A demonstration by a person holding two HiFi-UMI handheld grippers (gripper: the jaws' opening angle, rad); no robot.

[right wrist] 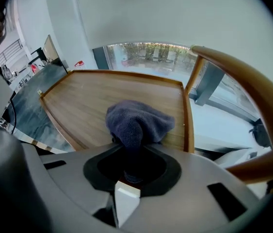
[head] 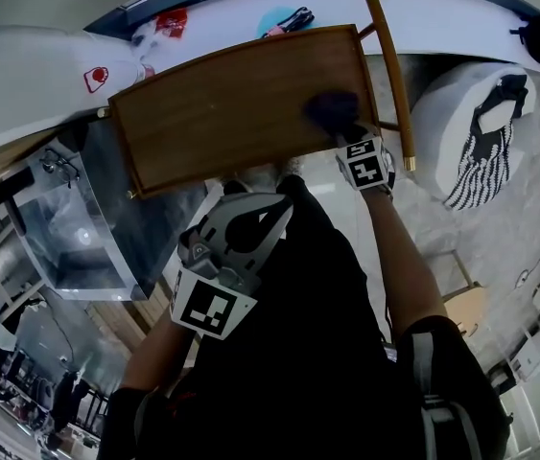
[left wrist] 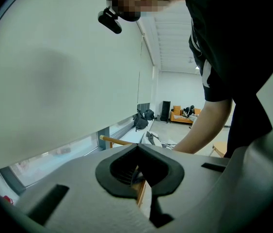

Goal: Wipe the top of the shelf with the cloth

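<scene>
Our left gripper point(left wrist: 137, 169) is tucked near the body, jaws together on nothing. We'd judge it's simply out of the way, since wiping needs one hand. Next, the shelf top point(head: 231, 113): smooth brown wood grain with a raised lip round it. Near its right edge sits the cloth point(right wrist: 138, 120), dark blue-grey, fuzzy and bunched into a soft lump touching the wood. Our right gripper point(right wrist: 132, 166) pinches its near fold, held low, likely to press it down.

Right arm stretched forward, right gripper point(head: 346, 138) clamped on the bunched cloth point(right wrist: 138, 120), left gripper point(left wrist: 137, 173) held near the torso, jaws together
</scene>
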